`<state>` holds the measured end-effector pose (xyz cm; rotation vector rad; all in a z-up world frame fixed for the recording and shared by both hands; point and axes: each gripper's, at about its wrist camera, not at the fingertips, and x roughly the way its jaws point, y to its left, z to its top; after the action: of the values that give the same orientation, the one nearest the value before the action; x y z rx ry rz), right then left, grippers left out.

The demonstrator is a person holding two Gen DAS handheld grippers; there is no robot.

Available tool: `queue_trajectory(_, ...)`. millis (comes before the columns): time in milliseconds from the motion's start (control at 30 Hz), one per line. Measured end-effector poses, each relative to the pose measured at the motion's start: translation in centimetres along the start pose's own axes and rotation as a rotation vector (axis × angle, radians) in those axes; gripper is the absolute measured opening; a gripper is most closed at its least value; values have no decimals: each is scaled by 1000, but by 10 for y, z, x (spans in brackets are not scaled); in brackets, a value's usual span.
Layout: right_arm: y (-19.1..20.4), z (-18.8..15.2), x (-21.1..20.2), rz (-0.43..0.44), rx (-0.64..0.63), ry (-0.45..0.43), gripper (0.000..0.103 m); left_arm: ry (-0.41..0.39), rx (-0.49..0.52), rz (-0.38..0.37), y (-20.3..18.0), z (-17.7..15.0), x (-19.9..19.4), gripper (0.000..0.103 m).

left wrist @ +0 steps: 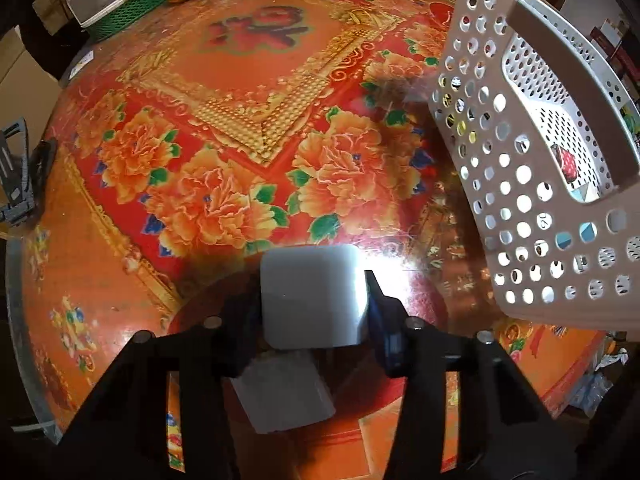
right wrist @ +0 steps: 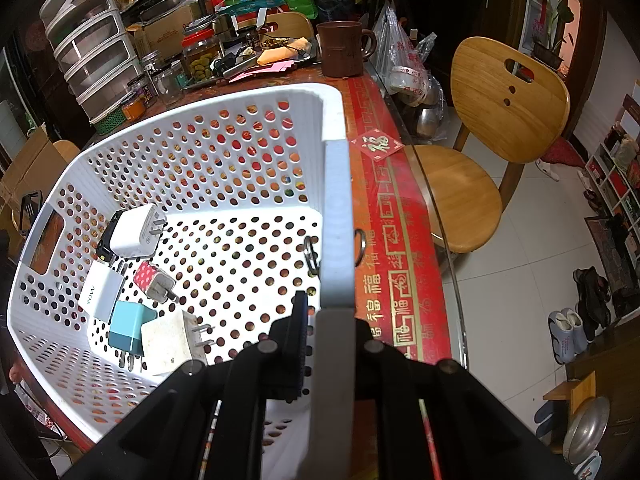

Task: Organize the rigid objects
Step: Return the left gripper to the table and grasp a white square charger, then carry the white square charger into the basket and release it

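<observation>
floral table [left wrist: 224, 128]. left gripper [left wrist: 316, 300] clamped across white charger [left wrist: 312, 292]: rigid, light, smooth, probably slippery; flat sides suit. right gripper [right wrist: 332, 336] pinching basket [right wrist: 336, 208] rim.

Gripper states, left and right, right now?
Left gripper: closed on a white block.
Right gripper: shut on the white basket rim.

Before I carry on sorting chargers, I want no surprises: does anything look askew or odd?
Yes: the white basket is tipped, one side lifted off the table, because the right gripper is clamped on its rim. The chargers inside have bunched at the low corner. Nothing looks spilled or broken.
</observation>
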<state>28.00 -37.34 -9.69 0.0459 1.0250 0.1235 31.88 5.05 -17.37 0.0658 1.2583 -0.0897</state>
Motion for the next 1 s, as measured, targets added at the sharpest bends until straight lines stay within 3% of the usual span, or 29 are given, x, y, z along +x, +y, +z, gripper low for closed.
queue_trajectory(333, 0, 0, 0, 0, 1, 0, 11, -62, -27, 15, 10, 2, -18, 43)
queue_trajectory(633, 1, 0, 0, -1, -1, 0, 11, -223, 8, 34, 9, 32, -115, 43)
queue_trajectory(800, 1, 0, 0, 0, 2, 0, 11, -267, 73, 24, -20, 69, -152, 43)
queue_trajectory(1000, 1, 0, 0, 0, 1, 0, 11, -260, 194, -1, -87, 108, -145, 43)
